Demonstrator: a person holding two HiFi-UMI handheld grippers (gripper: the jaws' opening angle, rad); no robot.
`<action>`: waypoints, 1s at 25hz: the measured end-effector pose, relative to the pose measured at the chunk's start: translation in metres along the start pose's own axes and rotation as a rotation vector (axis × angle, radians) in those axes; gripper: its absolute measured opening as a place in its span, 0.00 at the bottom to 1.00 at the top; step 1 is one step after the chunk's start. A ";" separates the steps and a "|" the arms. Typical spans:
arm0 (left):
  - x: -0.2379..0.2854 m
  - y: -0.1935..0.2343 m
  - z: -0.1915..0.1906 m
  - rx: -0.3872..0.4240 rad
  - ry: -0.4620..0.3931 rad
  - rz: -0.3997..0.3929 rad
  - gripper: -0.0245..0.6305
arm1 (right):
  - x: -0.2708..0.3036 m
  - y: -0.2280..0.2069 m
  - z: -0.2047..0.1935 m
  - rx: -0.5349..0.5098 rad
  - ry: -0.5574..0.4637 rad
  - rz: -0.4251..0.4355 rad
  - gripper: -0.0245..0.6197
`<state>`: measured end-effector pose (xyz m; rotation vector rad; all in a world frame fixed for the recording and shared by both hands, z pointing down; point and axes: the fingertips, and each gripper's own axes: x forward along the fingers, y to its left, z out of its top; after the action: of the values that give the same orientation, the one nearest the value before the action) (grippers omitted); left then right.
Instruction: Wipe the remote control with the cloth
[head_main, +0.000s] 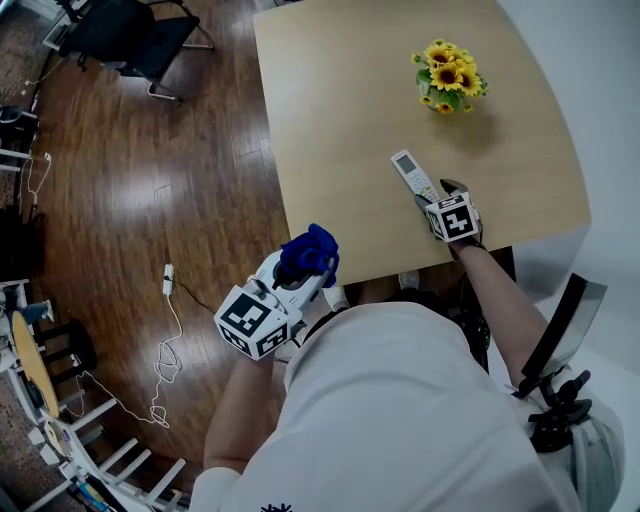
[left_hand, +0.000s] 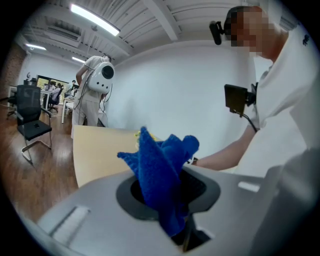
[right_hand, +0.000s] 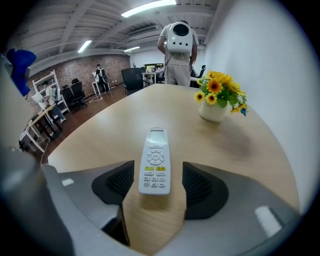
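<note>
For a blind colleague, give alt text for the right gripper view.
A white remote control lies on the tan table, its near end between the open jaws of the right gripper, untouched. Potted yellow flowers stand beyond it.

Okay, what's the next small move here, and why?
Probably close the right tongs on the remote: its near end lies between the open jaws, untouched, on the table. The left tongs hold the blue cloth, short of the table.
</note>
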<state>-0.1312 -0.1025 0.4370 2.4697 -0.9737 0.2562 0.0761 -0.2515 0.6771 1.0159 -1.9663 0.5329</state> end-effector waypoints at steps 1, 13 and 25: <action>0.000 0.000 -0.002 0.003 -0.002 -0.015 0.20 | -0.007 -0.001 -0.005 0.013 -0.002 -0.012 0.51; -0.012 0.003 -0.081 -0.005 0.100 -0.285 0.20 | -0.141 0.064 -0.108 0.185 0.009 -0.136 0.51; -0.065 -0.144 -0.116 -0.003 0.015 -0.134 0.20 | -0.246 0.156 -0.156 -0.005 -0.136 0.037 0.52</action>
<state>-0.0811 0.0849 0.4656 2.5137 -0.7980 0.2286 0.1043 0.0570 0.5609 1.0380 -2.1083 0.4900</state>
